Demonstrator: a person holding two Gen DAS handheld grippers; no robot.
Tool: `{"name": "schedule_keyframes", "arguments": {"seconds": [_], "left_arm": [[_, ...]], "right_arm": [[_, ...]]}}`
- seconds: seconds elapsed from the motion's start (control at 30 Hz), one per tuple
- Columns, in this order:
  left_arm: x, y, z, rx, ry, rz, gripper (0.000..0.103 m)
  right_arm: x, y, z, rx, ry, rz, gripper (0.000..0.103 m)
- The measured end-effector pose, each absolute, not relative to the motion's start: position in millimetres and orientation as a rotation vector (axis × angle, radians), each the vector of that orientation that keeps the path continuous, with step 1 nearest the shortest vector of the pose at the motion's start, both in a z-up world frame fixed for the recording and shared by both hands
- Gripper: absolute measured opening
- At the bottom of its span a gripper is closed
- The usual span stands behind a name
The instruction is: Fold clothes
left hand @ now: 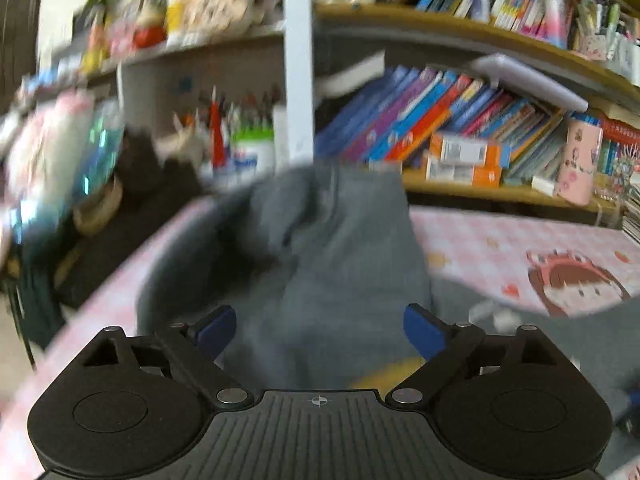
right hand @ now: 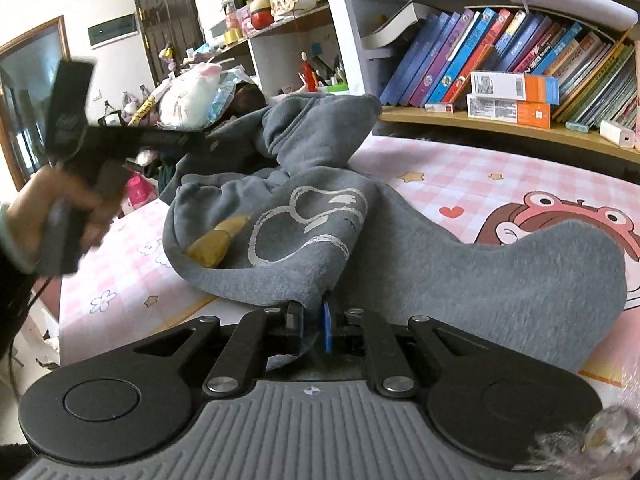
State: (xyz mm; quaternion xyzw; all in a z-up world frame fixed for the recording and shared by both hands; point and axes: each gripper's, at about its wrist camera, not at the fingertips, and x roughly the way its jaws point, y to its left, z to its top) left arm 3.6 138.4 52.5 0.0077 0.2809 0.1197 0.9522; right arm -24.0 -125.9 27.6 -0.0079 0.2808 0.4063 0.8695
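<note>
L gripper [left hand: 319, 330]: jaws spread wide, holding nothing; aimed at top [left hand: 332, 248]. View blurred.
Hand [right hand: 52, 208]: grips L tool at frame left, above counter [right hand: 500, 168].
Top: grey, lies bunched on pink counter, print up, one flap spread to R.
R gripper [right hand: 313, 326]: clamped on top's near edge.
Progress: no neat fold visible; flatten + fold remain, by my read.

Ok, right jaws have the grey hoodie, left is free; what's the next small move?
Probably close the open left gripper on the bunched grey hoodie just ahead of it; the right gripper pins only one edge, so the heap can't be spread flat yet.
</note>
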Motion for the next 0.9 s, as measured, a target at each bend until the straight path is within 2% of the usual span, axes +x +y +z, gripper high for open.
{"name": "schedule_keyframes", "arguments": {"seconds": [0.1,0.33,0.4,0.47,0.53,0.57,0.6,0.7,0.83,0.9], "left_arm": [[-17,147,39,-0.041,0.608,0.264,0.093],[-28,195,39,-0.239,0.542,0.395,0.089],[-20,202,34,-0.307,0.558,0.330,0.079],[-11,205,34,-0.334,0.551,0.303,0.056],[-7,203,46,-0.335,0.488,0.285,0.046],[-5,202,52,-0.335,0.456,0.276,0.028],[-3,202,57,-0.335,0.425,0.266,0.020],[3,199,75,-0.335,0.330,0.238,0.012],[12,196,99,-0.334,0.203,0.201,0.011],[-18,194,115,-0.295,0.113,0.205,0.012]], "right_arm": [[-23,-126,26,-0.013,0.596,0.844,0.010],[-22,-125,22,-0.013,0.611,0.837,0.010],[-23,-125,22,-0.017,0.611,0.838,0.010],[-23,-125,22,-0.015,0.613,0.838,0.010],[-23,-125,22,-0.015,0.614,0.837,0.010],[-24,-124,22,-0.018,0.612,0.838,0.010],[-25,-124,23,-0.021,0.610,0.839,0.010],[-28,-122,23,-0.038,0.602,0.848,0.015],[-30,-119,22,-0.068,0.594,0.853,0.015],[-32,-119,23,-0.065,0.585,0.863,0.015]]}}
